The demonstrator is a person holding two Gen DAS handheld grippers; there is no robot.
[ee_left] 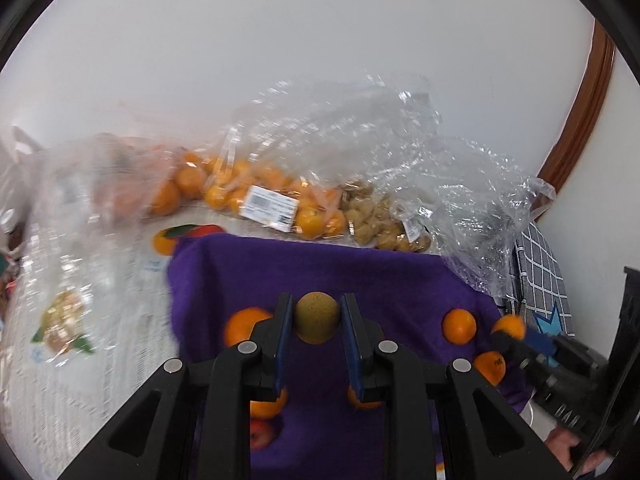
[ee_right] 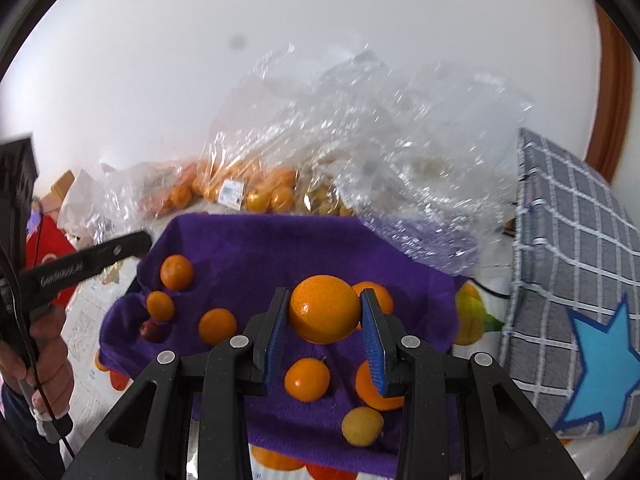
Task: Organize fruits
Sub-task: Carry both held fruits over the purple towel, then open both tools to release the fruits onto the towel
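A purple cloth [ee_left: 360, 276] lies on the table with several oranges on it. My left gripper [ee_left: 317, 322] is shut on a round brownish-green fruit [ee_left: 317, 322] and holds it above the cloth. An orange [ee_left: 244, 326] lies just left of its fingers and another orange [ee_left: 459, 326] to the right. My right gripper [ee_right: 325, 310] is shut on a large orange [ee_right: 325, 308] above the cloth [ee_right: 256, 248]. Small oranges [ee_right: 307, 379] and a yellow fruit [ee_right: 362, 426] lie below it. The right gripper also shows at the left wrist view's right edge [ee_left: 516, 340].
Clear plastic bags [ee_left: 360, 152] with oranges [ee_left: 224, 192] and brown fruit [ee_left: 376, 220] stand behind the cloth. A grey checked cushion [ee_right: 572, 272] with a blue star is at the right. A small red fruit [ee_right: 150, 330] lies at the cloth's left edge.
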